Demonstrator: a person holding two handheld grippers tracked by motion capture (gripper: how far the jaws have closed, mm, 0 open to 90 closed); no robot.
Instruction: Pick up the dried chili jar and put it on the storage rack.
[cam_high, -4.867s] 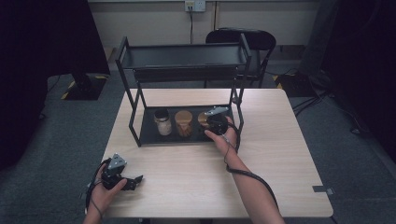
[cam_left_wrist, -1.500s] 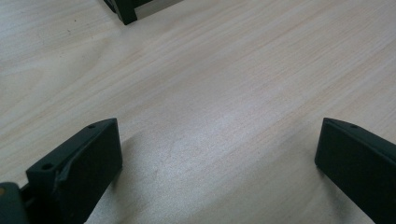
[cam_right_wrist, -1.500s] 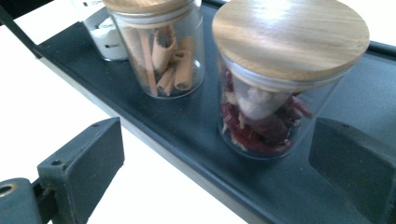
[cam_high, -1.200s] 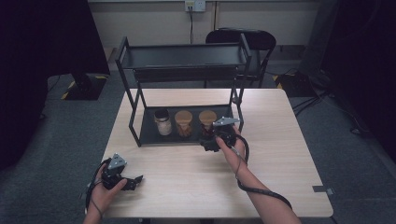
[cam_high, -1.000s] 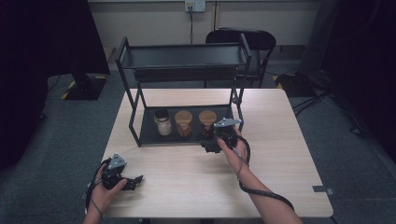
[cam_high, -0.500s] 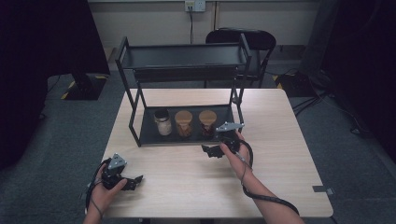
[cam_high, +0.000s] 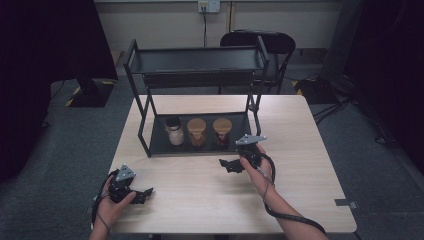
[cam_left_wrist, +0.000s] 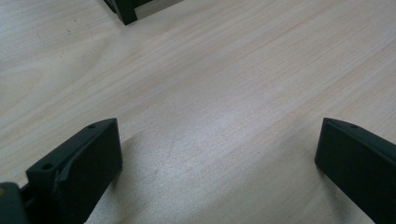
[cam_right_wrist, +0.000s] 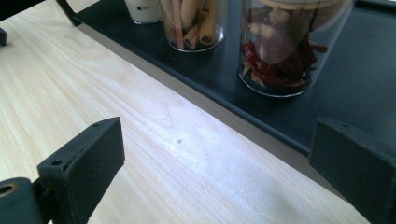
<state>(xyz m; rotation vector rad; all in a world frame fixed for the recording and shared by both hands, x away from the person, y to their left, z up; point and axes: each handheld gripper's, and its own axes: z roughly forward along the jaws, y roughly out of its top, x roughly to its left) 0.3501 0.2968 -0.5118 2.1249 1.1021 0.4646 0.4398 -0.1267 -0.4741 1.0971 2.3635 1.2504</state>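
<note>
Chili jar (cam_high: 222, 131), the rightmost of three on the black rack's (cam_high: 150, 107) bottom tray, stands just beyond your right claw (cam_high: 231, 164); in the right gripper view the same jar (cam_right_wrist: 289, 51), packed with red chilies, sits on the dark tray close ahead of the jaws, which stand wide apart and hold nothing. Beside it stands the cinnamon jar (cam_high: 196, 132), then the white jar (cam_high: 174, 131) at the left end of the row. Your right hand (cam_high: 255, 165) is stretched forward over the middle of the surface (cam_high: 300, 130), forearm running in from the bottom right, wrist turned so the claw points left and slightly toward the rack's front edge, near the tray but apart from it. The cable loops around your wrist. Your left hand (cam_high: 114, 200) rests low at the near left corner of the surface, well apart from the rack, with the left claw (cam_high: 142, 195) pointing right along the wood; in the left gripper view its jaws are spread wide over bare wood grain, released and gripping nothing.
</note>
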